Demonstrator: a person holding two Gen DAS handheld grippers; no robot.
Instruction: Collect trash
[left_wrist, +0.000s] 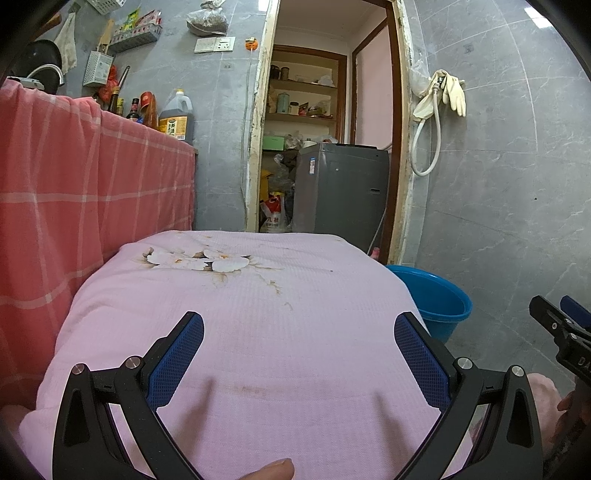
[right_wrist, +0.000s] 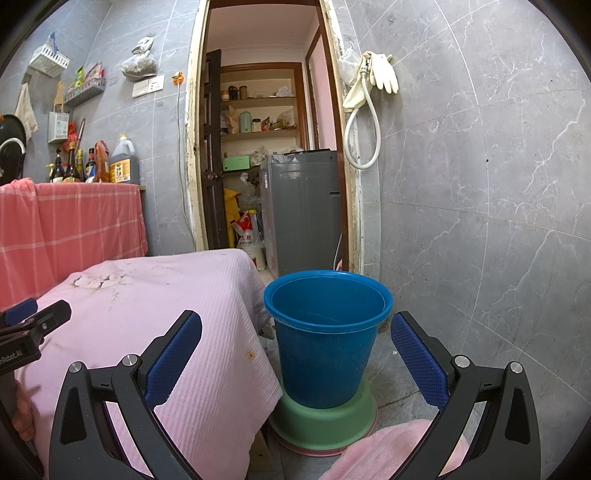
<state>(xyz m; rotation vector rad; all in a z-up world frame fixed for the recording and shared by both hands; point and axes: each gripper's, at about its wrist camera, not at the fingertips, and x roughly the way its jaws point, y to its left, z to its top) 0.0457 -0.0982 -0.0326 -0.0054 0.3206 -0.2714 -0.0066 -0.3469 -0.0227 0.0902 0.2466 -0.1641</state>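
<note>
A blue bucket (right_wrist: 327, 332) stands on an upturned green basin (right_wrist: 325, 421) on the floor, right of a table under a pink flowered cloth (left_wrist: 258, 314). The bucket also shows in the left wrist view (left_wrist: 439, 299). My left gripper (left_wrist: 299, 354) is open and empty above the pink cloth. My right gripper (right_wrist: 295, 350) is open and empty, facing the bucket. No loose trash shows on the cloth. The right gripper's tip shows at the left view's right edge (left_wrist: 561, 325); the left gripper's tip shows at the right view's left edge (right_wrist: 33, 321).
A counter draped in red checked cloth (left_wrist: 74, 192) stands at left with bottles and an oil jug (left_wrist: 177, 118). A doorway behind leads to shelves and a grey washing machine (left_wrist: 340, 188). Grey tiled wall with a hose and gloves (left_wrist: 447, 92) at right.
</note>
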